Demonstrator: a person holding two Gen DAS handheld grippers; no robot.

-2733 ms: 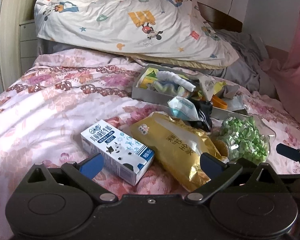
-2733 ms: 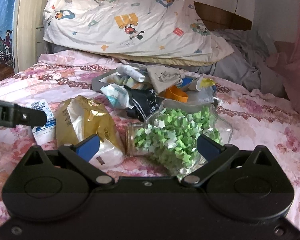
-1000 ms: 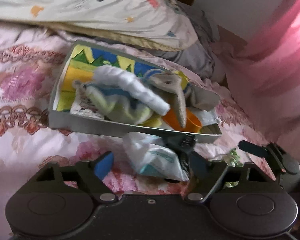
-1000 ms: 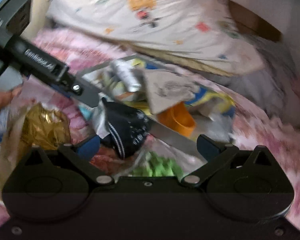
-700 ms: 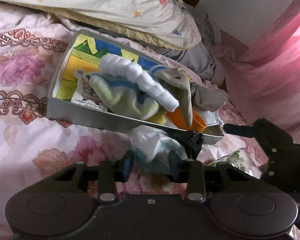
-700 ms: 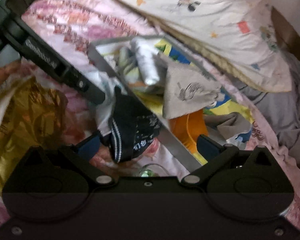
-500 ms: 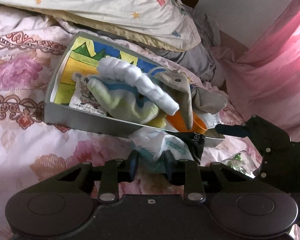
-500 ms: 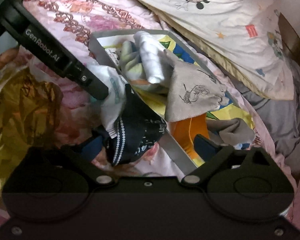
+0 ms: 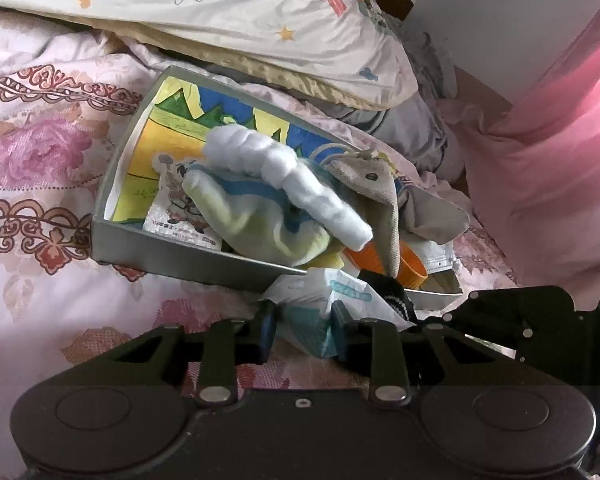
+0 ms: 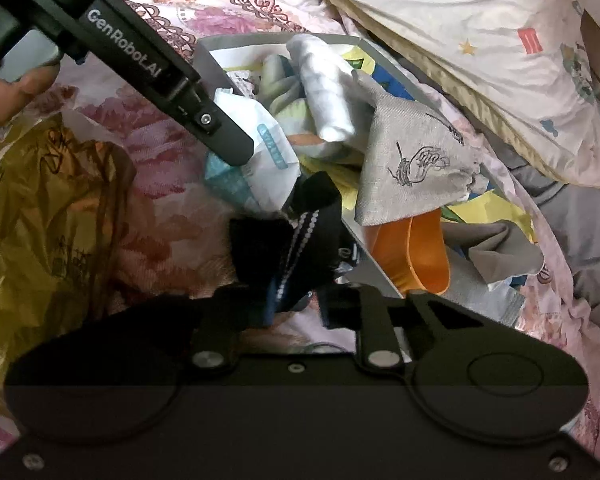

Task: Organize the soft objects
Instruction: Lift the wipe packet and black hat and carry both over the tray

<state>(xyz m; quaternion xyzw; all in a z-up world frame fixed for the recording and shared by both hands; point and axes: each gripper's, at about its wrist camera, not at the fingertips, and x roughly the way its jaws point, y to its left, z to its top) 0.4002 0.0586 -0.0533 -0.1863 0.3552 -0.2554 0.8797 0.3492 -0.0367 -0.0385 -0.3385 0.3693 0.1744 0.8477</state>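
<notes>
Both grippers have closed since a moment ago: left gripper [image 9: 303,332] clamps the tissue pack [image 9: 332,296], right gripper [image 10: 294,300] the dark sock [image 10: 288,236] (tray [image 9: 160,256] transfer pending).

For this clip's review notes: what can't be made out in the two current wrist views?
- Left wrist view: the black sock shows only a sliver; the white packet in the left gripper and the right gripper's body cover it.
- Right wrist view: where the right gripper pinches the sock is too dark to read.
- Right wrist view: the gold pouch is cut off by the left edge.
- Both views: the tray floor is buried under cloth.
</notes>
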